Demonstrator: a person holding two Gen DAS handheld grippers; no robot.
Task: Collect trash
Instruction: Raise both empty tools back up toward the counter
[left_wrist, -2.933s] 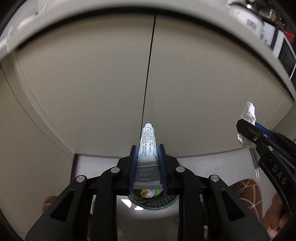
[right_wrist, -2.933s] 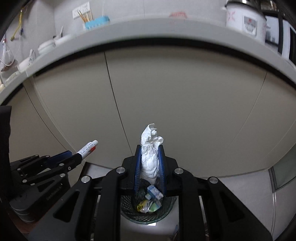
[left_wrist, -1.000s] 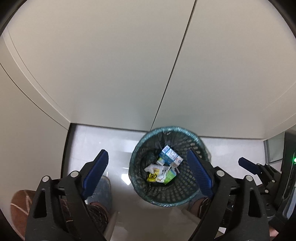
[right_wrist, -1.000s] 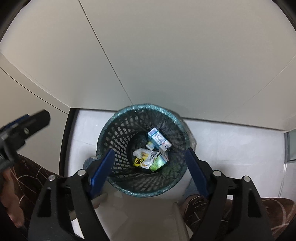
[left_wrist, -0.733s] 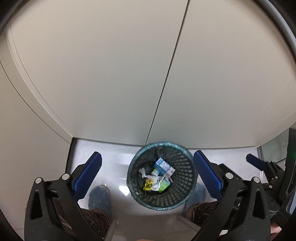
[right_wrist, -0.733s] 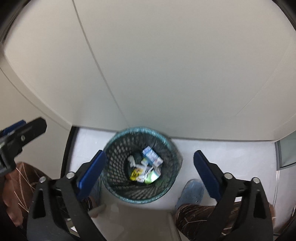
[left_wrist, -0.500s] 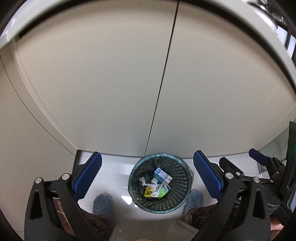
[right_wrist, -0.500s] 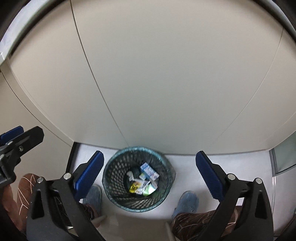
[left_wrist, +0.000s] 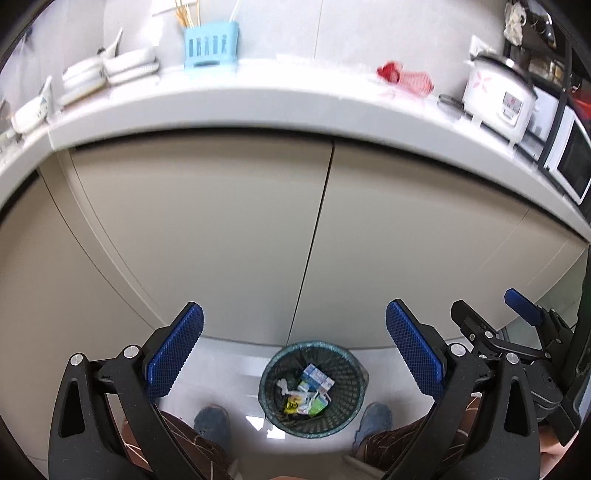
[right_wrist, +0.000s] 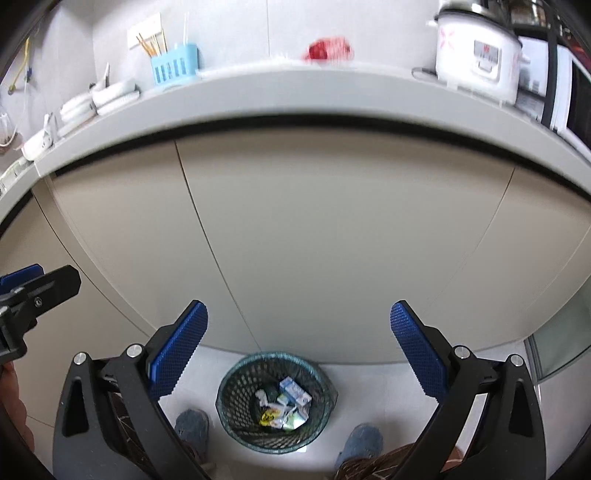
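Observation:
A green mesh trash bin (left_wrist: 343, 406) stands on the white floor in front of beige cabinet doors; it also shows in the right wrist view (right_wrist: 240, 417). Small cartons and wrappers (left_wrist: 308, 393) lie inside it, also seen in the right wrist view (right_wrist: 284, 406). My left gripper (left_wrist: 293, 332) is open and empty, well above the bin. My right gripper (right_wrist: 299, 328) is open and empty, also high above it. The right gripper's fingers (left_wrist: 480, 332) show at the right edge of the left wrist view. A red piece of trash (left_wrist: 404, 75) lies on the counter (left_wrist: 258, 107).
On the counter stand a blue utensil holder (left_wrist: 210, 44), white dishes (left_wrist: 110, 70), a rice cooker (left_wrist: 498, 96) and a microwave (left_wrist: 569, 162). The person's shoes (left_wrist: 212, 424) and legs flank the bin.
Both grippers let go of the tube and the crumpled tissue over the bin, opened wide, then rose and tilted up, bringing the counter top into view.

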